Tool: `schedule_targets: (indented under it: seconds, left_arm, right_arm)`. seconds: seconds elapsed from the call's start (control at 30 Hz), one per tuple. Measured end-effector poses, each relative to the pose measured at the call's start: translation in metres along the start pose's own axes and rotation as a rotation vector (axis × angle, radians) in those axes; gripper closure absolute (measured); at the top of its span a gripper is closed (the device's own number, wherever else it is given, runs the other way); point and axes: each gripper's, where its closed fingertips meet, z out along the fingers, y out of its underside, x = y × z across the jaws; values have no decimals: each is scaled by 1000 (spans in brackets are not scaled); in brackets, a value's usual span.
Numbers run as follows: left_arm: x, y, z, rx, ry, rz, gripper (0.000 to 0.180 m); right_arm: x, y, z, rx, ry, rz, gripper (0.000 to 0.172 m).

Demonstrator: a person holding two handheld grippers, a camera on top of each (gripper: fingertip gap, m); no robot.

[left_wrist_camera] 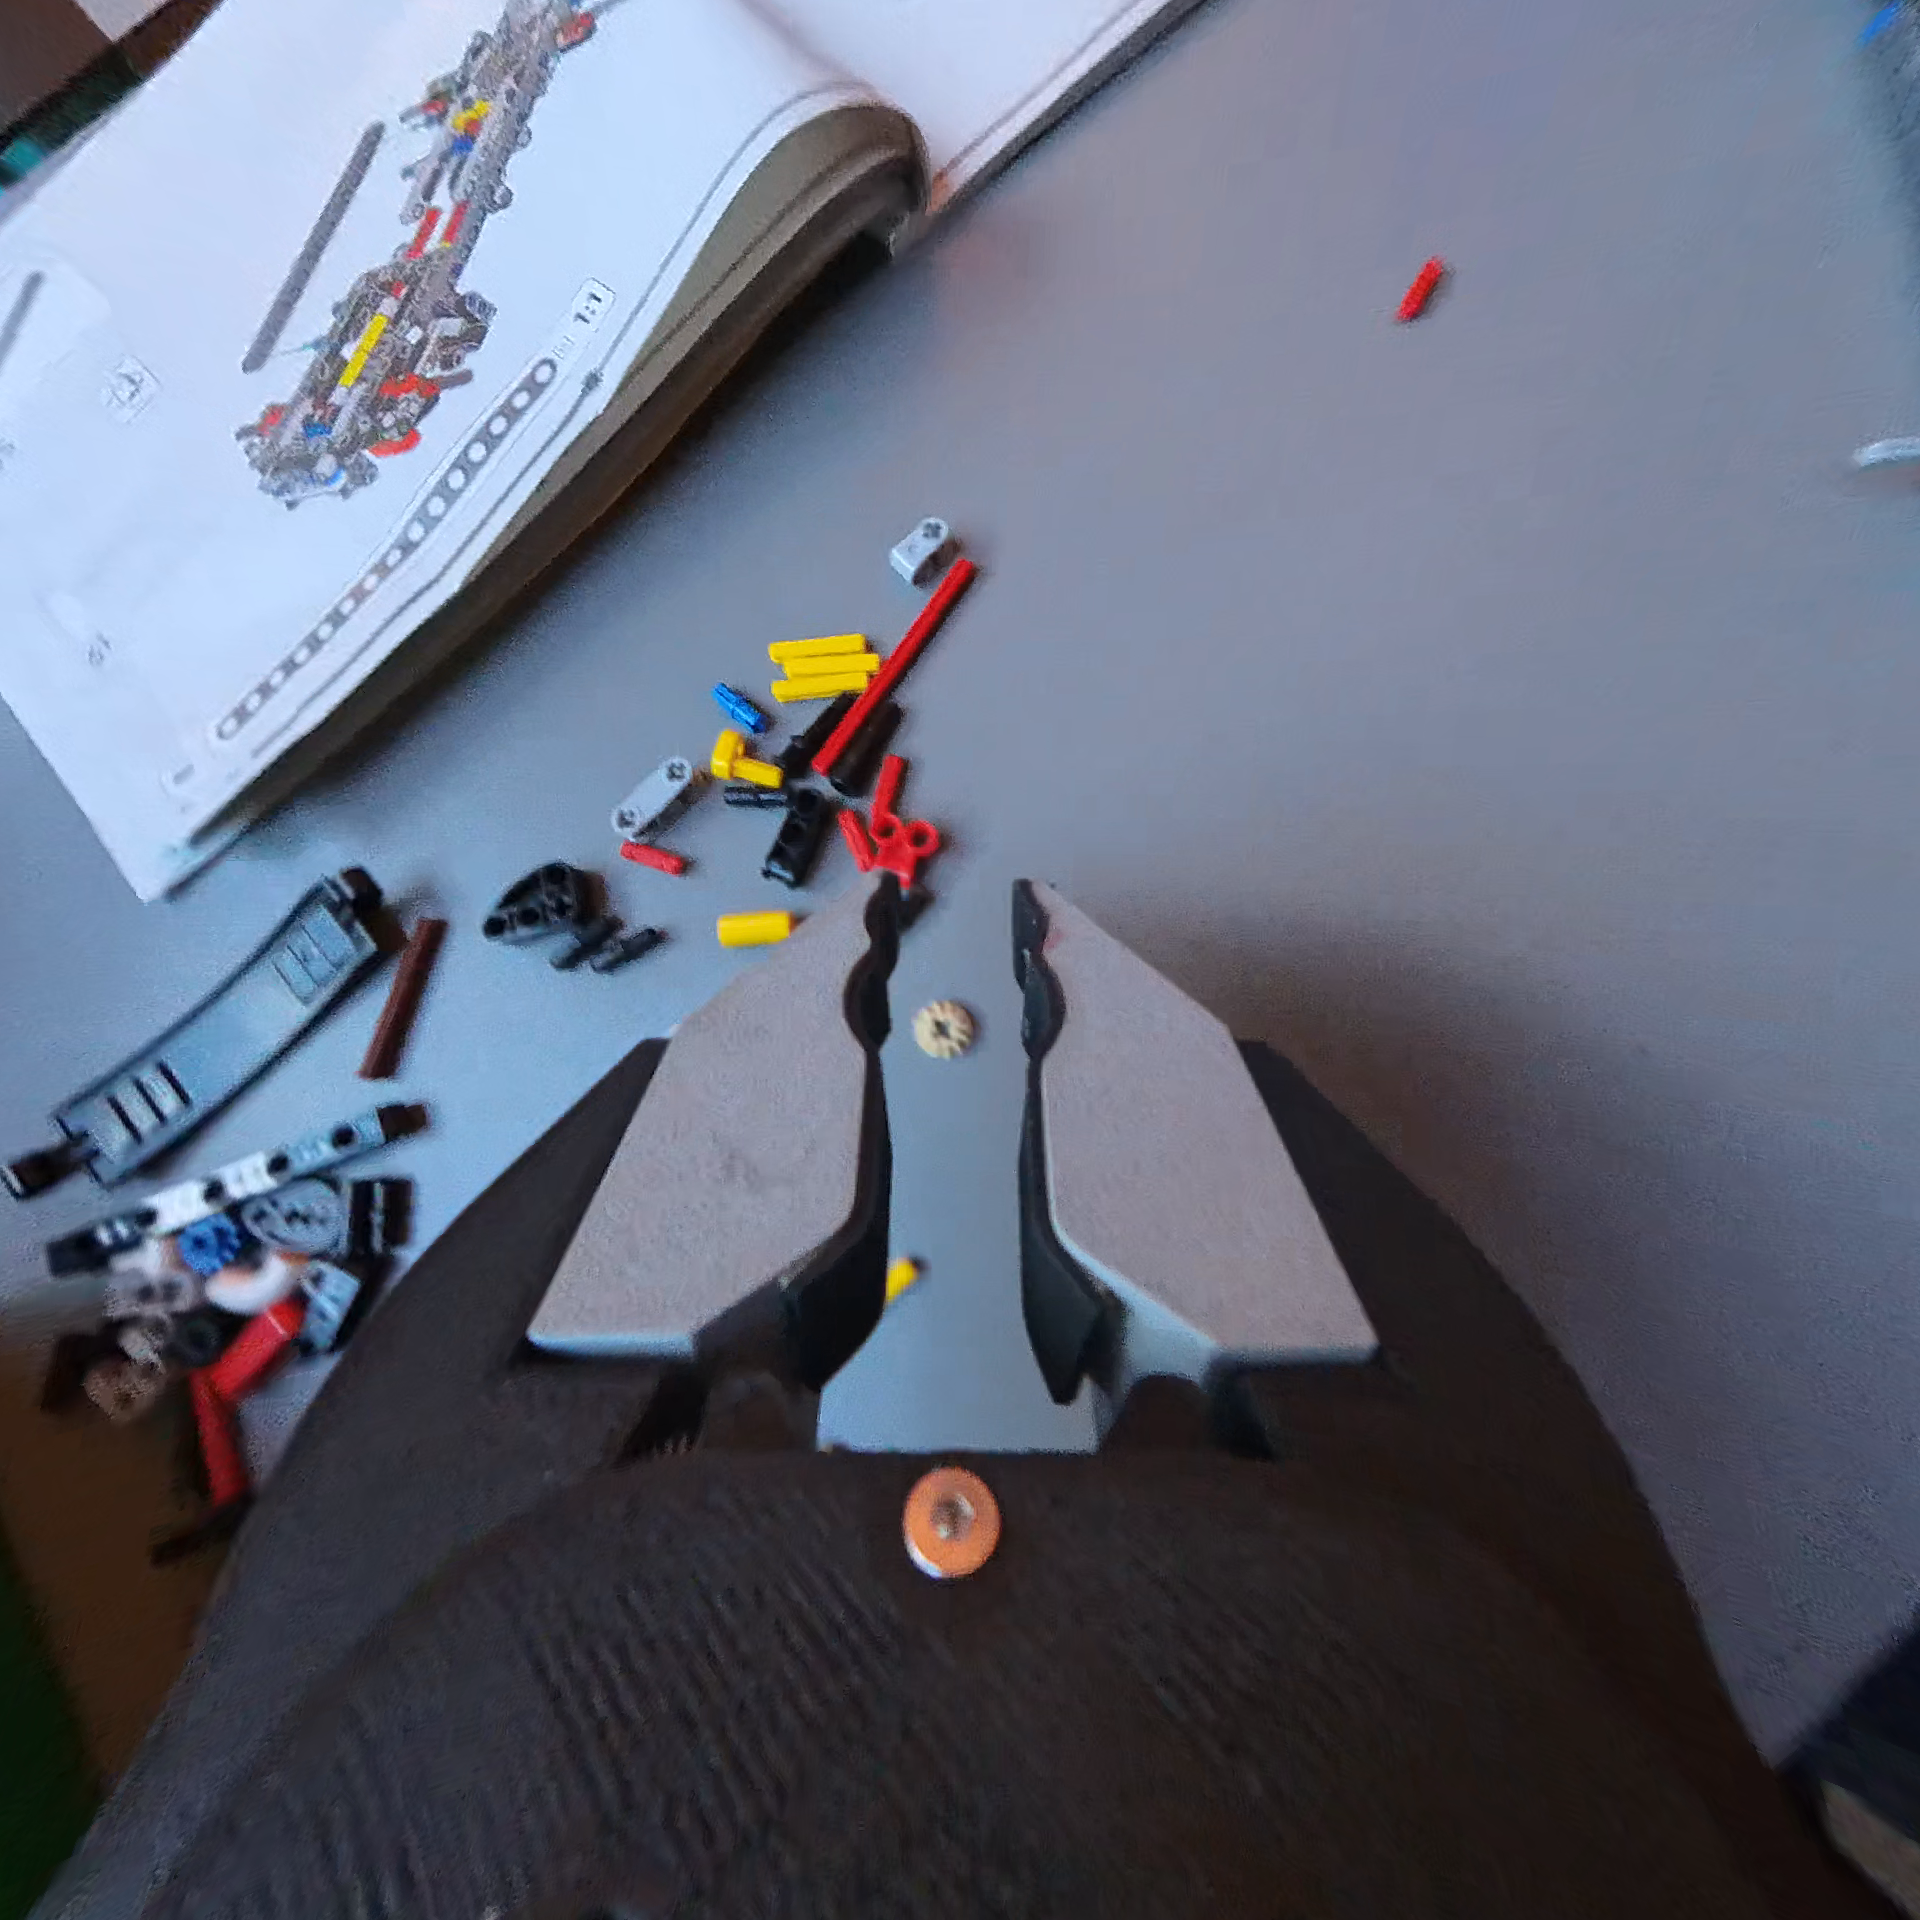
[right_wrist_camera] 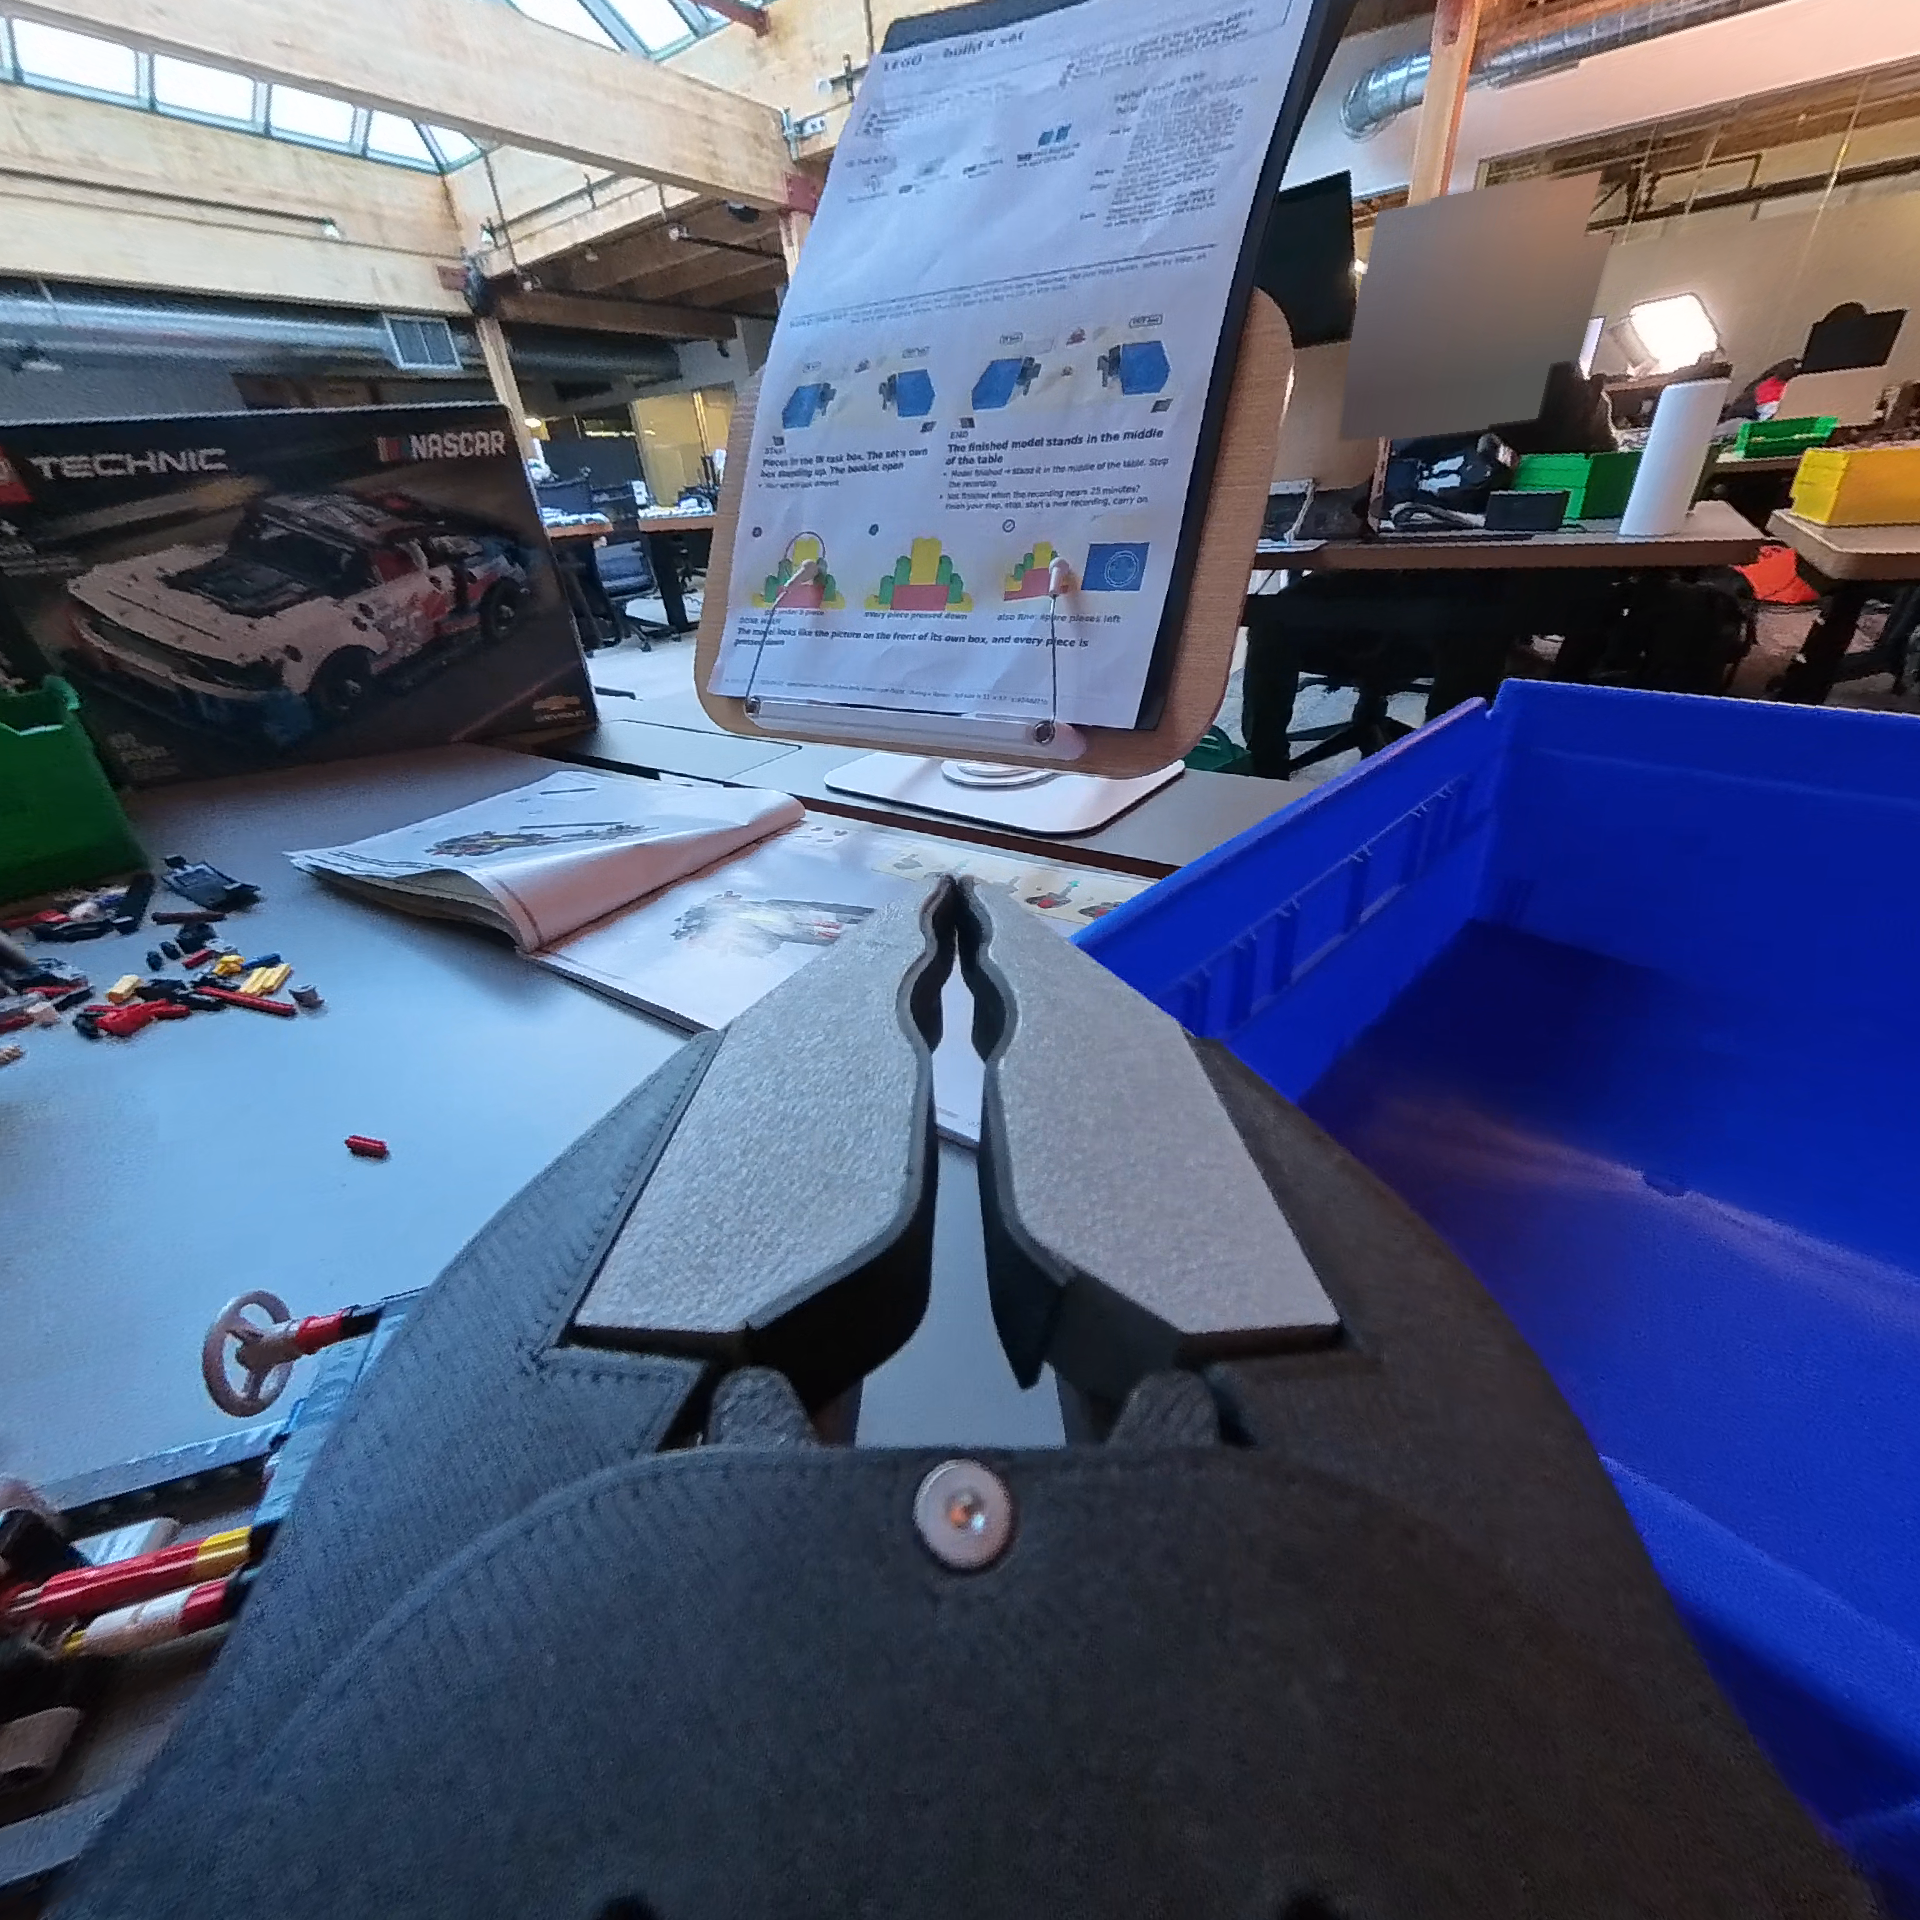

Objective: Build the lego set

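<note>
Grey worktop (left_wrist_camera: 1351, 727) carries scattered toy-brick parts. Left gripper (left_wrist_camera: 951, 904) hangs over it, jaws narrowly apart, a tan gear (left_wrist_camera: 943, 1029) lying untouched between them. Right gripper (right_wrist_camera: 956, 883), pinched closed on nothing, sits beside the blue bin (right_wrist_camera: 1558, 935).

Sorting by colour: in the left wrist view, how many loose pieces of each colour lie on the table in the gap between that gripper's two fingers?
Tan gear: 1
Yellow piece, partly hidden by a finger: 1
Total: 2
</note>
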Motion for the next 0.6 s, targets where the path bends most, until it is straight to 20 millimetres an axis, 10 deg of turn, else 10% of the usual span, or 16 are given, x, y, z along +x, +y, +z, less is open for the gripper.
schedule_targets:
  seconds: [0.6]
  left_arm:
    - [-10, 4, 36, -168, 59, 123, 174]
  right_arm:
    - [-13, 2, 2, -5, -105, 117, 172]
